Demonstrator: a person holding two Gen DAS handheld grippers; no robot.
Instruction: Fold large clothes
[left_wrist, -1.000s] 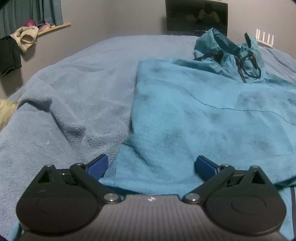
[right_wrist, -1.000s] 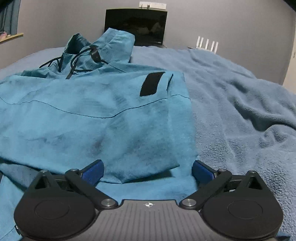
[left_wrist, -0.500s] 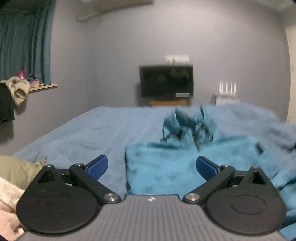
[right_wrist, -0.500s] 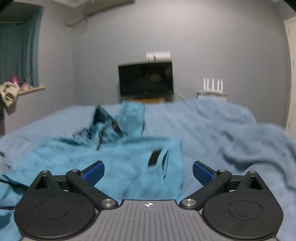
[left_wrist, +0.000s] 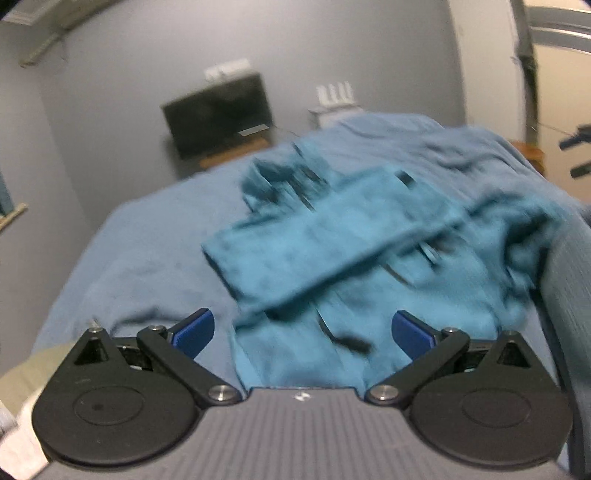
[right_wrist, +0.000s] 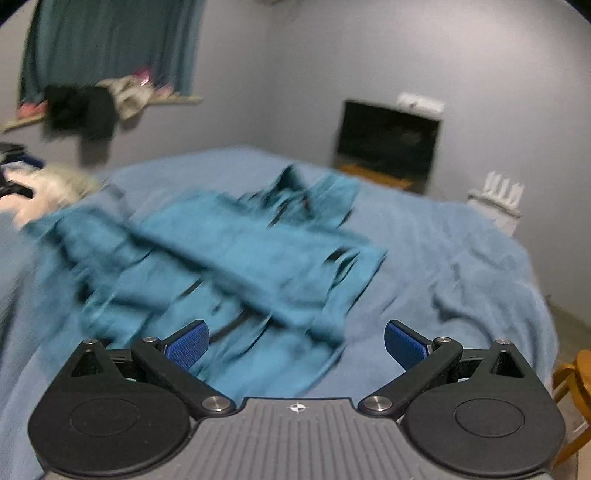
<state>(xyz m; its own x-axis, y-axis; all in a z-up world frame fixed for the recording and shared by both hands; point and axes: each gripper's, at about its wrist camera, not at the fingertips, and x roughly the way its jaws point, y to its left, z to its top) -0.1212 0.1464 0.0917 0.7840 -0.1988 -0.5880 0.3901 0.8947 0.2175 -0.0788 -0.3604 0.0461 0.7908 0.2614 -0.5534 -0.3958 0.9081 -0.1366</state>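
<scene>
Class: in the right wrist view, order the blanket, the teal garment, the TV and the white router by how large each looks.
1. Blanket
2. Teal garment
3. TV
4. Router

This is size in the picture only; the TV and router stand farther from the camera, so their true sizes are unsure.

Grey walls (right_wrist: 280, 81) are enclosing the room. A dark television (right_wrist: 389, 138) is standing against the far wall. Teal curtains (right_wrist: 110, 40) are hanging above a cluttered ledge (right_wrist: 110, 99). A blue blanket (right_wrist: 443, 251) is covering the bed.
</scene>
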